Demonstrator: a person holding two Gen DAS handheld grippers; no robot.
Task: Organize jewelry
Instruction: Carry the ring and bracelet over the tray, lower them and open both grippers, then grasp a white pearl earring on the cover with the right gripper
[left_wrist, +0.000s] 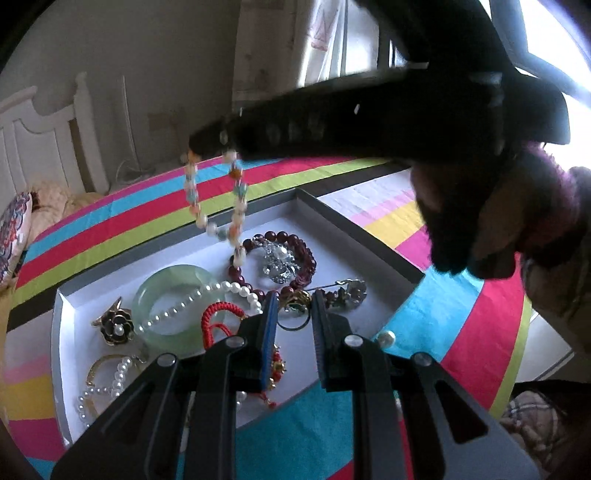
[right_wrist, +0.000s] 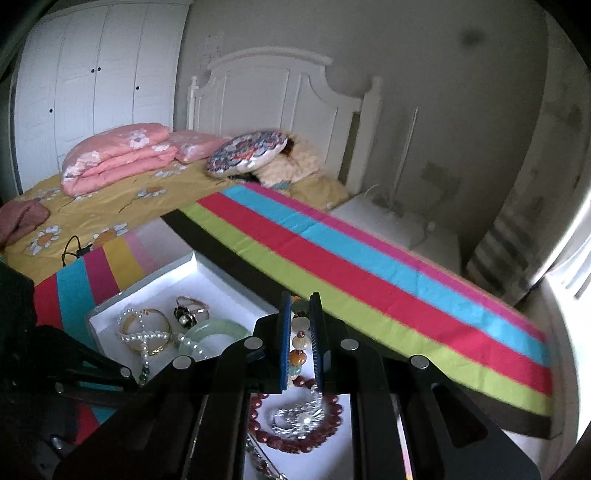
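Note:
My right gripper (right_wrist: 300, 300) is shut on a multicoloured bead necklace (right_wrist: 300, 345). In the left wrist view that gripper (left_wrist: 221, 138) hangs over the far side of the tray, and the necklace (left_wrist: 216, 206) dangles from it in a loop with its low end at the tray floor. The white tray (left_wrist: 364, 238) holds a jade bangle (left_wrist: 173, 302), a pearl strand, a dark red bead bracelet (left_wrist: 308, 256) and a silver brooch (left_wrist: 277, 260). My left gripper (left_wrist: 293, 299) is low over the tray's near side. A small ring (left_wrist: 292, 321) spans the narrow gap between its pads.
The tray lies on a bright striped cloth (left_wrist: 461, 332), and a loose pearl (left_wrist: 386, 338) rests just outside its rim. A person's hand (left_wrist: 480, 229) holds the right gripper. Beyond are a bed (right_wrist: 122, 192) with pillows, a white headboard and a wardrobe.

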